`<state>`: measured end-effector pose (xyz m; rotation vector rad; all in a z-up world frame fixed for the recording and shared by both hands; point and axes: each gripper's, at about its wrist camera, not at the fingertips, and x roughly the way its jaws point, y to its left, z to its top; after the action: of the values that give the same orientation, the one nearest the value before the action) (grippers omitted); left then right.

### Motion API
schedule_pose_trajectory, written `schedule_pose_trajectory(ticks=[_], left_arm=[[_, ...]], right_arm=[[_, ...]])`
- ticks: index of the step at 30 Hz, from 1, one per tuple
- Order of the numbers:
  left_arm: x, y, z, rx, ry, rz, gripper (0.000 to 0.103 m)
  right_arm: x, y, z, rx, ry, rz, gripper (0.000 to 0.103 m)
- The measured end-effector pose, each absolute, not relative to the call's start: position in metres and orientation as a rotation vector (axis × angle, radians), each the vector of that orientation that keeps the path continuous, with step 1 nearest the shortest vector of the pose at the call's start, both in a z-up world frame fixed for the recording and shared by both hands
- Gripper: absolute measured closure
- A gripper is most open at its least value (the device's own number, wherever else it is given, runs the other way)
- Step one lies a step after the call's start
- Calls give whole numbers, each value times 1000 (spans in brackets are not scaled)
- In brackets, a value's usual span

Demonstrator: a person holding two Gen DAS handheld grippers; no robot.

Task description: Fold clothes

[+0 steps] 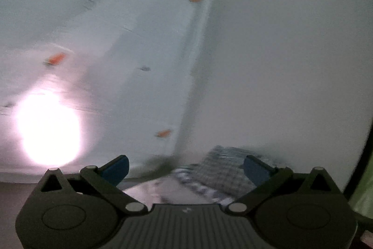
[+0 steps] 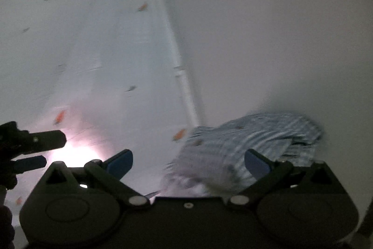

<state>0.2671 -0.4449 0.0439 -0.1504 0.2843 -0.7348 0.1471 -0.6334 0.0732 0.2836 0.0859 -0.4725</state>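
A blue and white checked garment (image 2: pixel 247 144) lies crumpled on the white table, low and right in the right wrist view. It also shows in the left wrist view (image 1: pixel 221 172), low between the fingers. My left gripper (image 1: pixel 186 167) is open and empty, just above the near edge of the garment. My right gripper (image 2: pixel 187 163) is open and empty, with the garment under and beyond its right finger. The left gripper (image 2: pixel 32 151) also shows at the far left of the right wrist view. Both views are blurred.
The white table (image 1: pixel 279 62) has a seam (image 1: pixel 198 39) running away from me. Small orange marks (image 1: pixel 56 58) and grey specks dot its left half. A bright light glare (image 1: pixel 49 130) lies at the lower left. A green edge (image 1: pixel 363 190) shows at the far right.
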Motion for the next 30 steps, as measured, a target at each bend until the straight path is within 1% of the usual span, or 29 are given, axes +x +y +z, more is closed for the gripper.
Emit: schedule_pose_trajectory(ticks=[4,8,10,18,24,30], left_arm=[[232,-393,45,-177,260,-592,0],[204,-334,40,-208,353,-491,0],[184,-303,38,-189,394,-453,0],[96,-202,32,-56,431,-215,0],[45,-139,21,-63,491,-126,0],[0,-93,10,-59,547,-74,0]], right_arm=[[130,-586,73,264,99,-377,0],[111,-530,72,263,133,-307,0],[103,-497,72,229,150,-259,0],[58,-384,63,235,253,-109,0],[17,-309,60,128,323,-71,0],[-14,-259,56,89,377,-28,0]])
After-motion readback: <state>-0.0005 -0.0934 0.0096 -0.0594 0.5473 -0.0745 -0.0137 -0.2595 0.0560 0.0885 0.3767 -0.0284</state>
